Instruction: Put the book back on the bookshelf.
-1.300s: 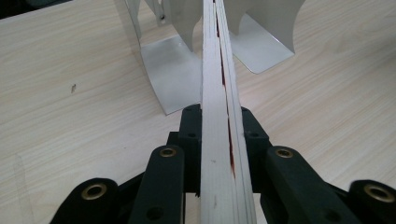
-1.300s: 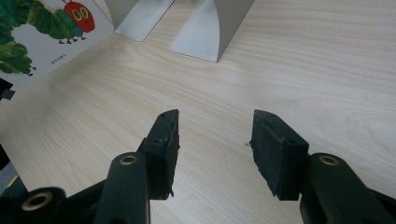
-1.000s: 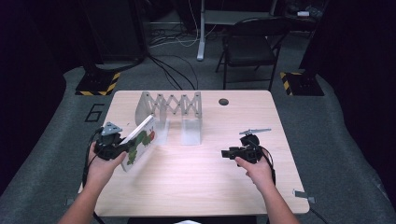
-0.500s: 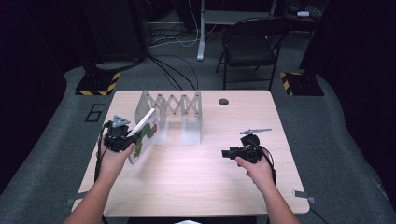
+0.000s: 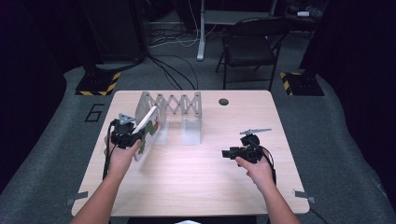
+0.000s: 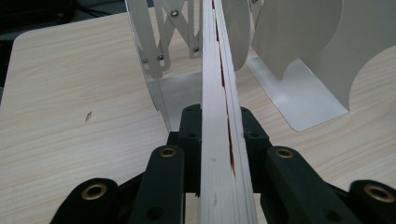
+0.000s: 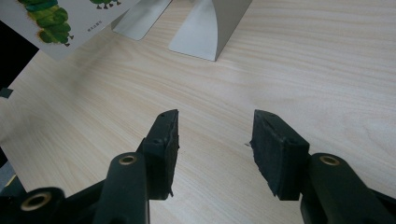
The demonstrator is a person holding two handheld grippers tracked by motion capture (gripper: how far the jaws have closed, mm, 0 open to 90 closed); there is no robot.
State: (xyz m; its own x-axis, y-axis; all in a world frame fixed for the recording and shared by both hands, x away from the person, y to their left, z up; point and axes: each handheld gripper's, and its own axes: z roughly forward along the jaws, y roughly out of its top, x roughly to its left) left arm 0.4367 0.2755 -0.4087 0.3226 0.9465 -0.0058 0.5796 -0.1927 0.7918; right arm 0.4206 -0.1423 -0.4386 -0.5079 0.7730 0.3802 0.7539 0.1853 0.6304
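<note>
Book point(image 5: 148, 131) clamped edge-on at the rack's left end.
The left gripper point(image 5: 127, 136), at about nine o'clock on the table point(image 5: 196, 186), grasps the thin picture book, tilted, just beside the white expanding rack point(image 5: 173, 108) at eleven o'clock. At four o'clock, well apart, the right gripper point(image 5: 233, 153) hovers over bare wood, jaws spread and empty.
</note>
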